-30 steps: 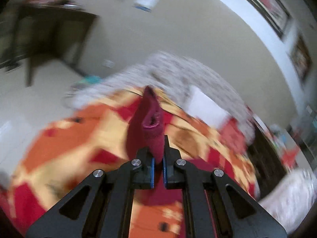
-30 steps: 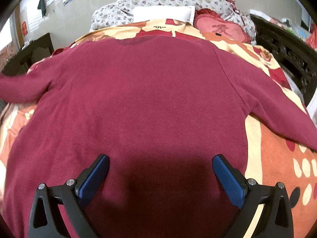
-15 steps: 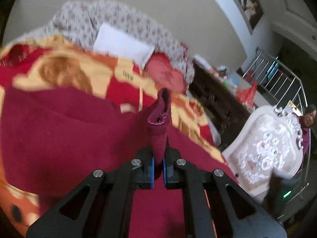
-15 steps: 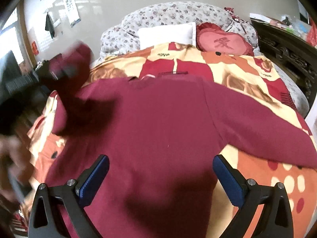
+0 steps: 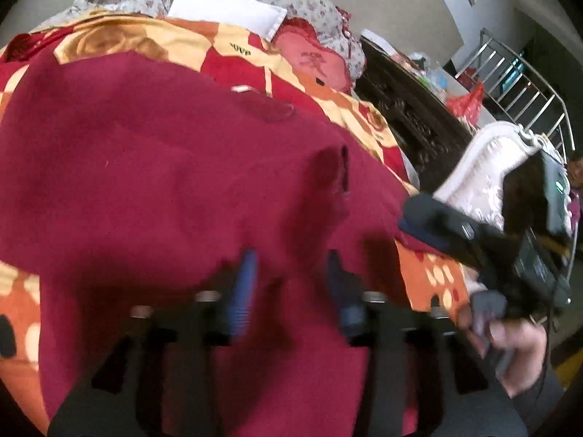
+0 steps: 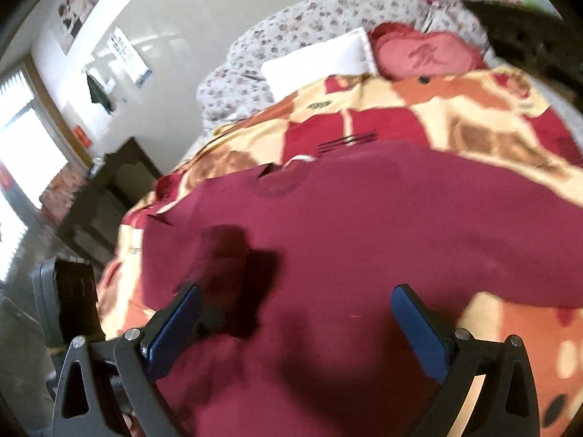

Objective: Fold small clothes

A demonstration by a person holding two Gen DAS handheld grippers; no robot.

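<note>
Letting go, the left gripper (image 5: 291, 284) has just been opening its fingers, nothing between them; right gripper (image 6: 295, 327) gapes empty. Sweater (image 5: 164, 167) lies on the bed (image 5: 437, 276); its folded sleeve (image 5: 333, 174) could slide back.

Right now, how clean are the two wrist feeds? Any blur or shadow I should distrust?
Left wrist view: heavy motion blur, its own tongs smeared, their shadow dark on the maroon sweater; the cuff is soft. Right wrist view: tongs sharp, bed and floral pillow smeared, window blown out, fisheye bending the edges.
</note>
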